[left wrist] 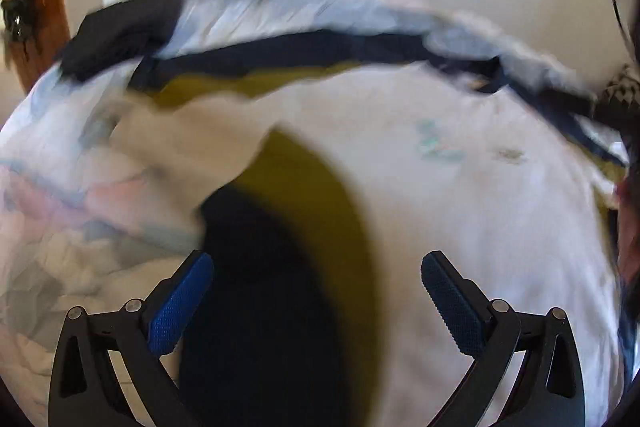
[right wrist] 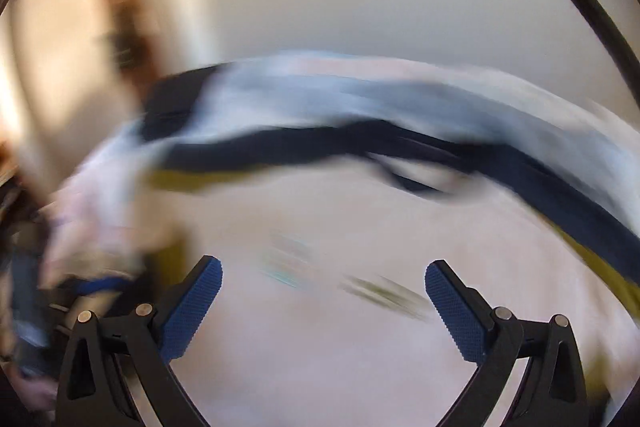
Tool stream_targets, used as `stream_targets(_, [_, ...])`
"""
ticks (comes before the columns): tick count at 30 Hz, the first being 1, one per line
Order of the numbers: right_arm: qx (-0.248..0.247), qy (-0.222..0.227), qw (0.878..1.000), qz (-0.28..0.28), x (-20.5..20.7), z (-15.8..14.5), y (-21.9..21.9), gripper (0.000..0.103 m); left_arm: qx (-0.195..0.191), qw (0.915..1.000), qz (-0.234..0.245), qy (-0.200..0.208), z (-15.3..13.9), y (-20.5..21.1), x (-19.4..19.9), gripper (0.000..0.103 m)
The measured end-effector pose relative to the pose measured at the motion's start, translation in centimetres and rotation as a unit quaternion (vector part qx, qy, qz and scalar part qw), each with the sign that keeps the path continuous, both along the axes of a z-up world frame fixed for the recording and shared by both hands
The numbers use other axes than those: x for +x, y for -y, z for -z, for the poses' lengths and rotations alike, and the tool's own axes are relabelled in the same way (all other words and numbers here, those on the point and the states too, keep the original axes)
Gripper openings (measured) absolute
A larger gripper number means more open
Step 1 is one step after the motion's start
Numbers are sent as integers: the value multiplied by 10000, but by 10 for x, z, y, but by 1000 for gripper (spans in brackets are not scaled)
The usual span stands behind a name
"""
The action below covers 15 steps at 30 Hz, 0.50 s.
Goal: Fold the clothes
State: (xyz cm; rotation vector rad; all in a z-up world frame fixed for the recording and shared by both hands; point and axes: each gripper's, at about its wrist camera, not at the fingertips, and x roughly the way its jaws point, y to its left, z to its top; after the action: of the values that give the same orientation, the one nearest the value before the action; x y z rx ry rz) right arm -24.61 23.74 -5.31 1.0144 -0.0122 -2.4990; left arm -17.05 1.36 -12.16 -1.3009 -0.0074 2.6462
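Your right wrist view is smeared throughout: the white garment (right wrist: 320, 347) shows only streaks where its print sits, so you cannot read it. At that view's left edge a blue-and-dark shape (right wrist: 36, 307) is too blurred to identify. In your left wrist view the print on the white garment (left wrist: 460, 227) is soft and illegible, and the dark folded item (left wrist: 124, 31) at the back has blurred edges. A patterned object (left wrist: 620, 89) is cut off by the right rim.

Left hand-held gripper (left wrist: 317, 301) spread wide, holding nothing, above a white garment (left wrist: 460, 195) on olive-yellow surface (left wrist: 320, 195).
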Motion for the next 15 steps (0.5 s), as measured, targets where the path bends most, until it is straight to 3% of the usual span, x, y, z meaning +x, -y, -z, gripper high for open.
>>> stream_targets(2, [34, 64, 9981, -619, -28, -3, 62, 103, 139, 9994, -271, 141, 5, 24, -6, 103])
stream_targets(5, [548, 83, 9900, -1299, -65, 4, 150, 103, 289, 9975, -508, 399, 7, 50, -18, 103])
stream_targets(9, [1056, -299, 9747, -1946, -90, 16, 230, 103, 266, 9912, -1224, 431, -6, 102, -25, 103])
stream_targets(11, [949, -162, 9673, -2345, -91, 18, 254, 102, 120, 9886, -1386, 579, -5, 125, -32, 103])
stream_targets(13, [495, 120, 9556, -2901, -81, 15, 274, 102, -128, 9835, -1692, 622, -6, 159, -36, 103])
stream_targets(15, [542, -62, 9486, -3116, -63, 16, 288, 102, -231, 9793, -1906, 635, -12, 197, -44, 103])
